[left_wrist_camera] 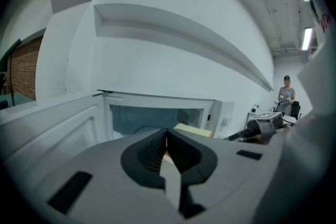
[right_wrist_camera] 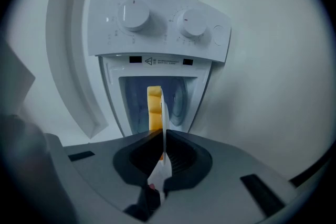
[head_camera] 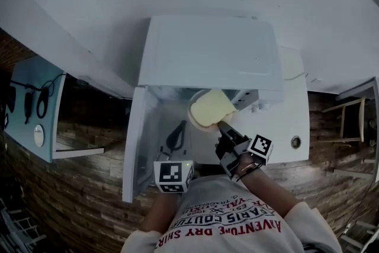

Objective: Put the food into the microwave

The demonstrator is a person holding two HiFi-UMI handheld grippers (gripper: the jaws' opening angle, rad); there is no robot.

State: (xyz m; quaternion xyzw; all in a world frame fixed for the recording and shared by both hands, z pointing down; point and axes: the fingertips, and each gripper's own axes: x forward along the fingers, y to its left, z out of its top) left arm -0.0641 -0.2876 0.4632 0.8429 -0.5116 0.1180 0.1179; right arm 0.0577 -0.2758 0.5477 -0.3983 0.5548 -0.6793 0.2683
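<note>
A white microwave stands with its door swung open to the left. My right gripper is shut on the rim of a white plate of yellow food, held at the mouth of the cavity. In the right gripper view the plate runs edge-on out of the shut jaws, with the food on it. My left gripper points into the opening beside the plate, jaws together. The plate shows just to its right.
The control panel with two knobs lies on the microwave's right side. A blue board with hanging tools is at the left, a wooden chair at the right. A person stands far off.
</note>
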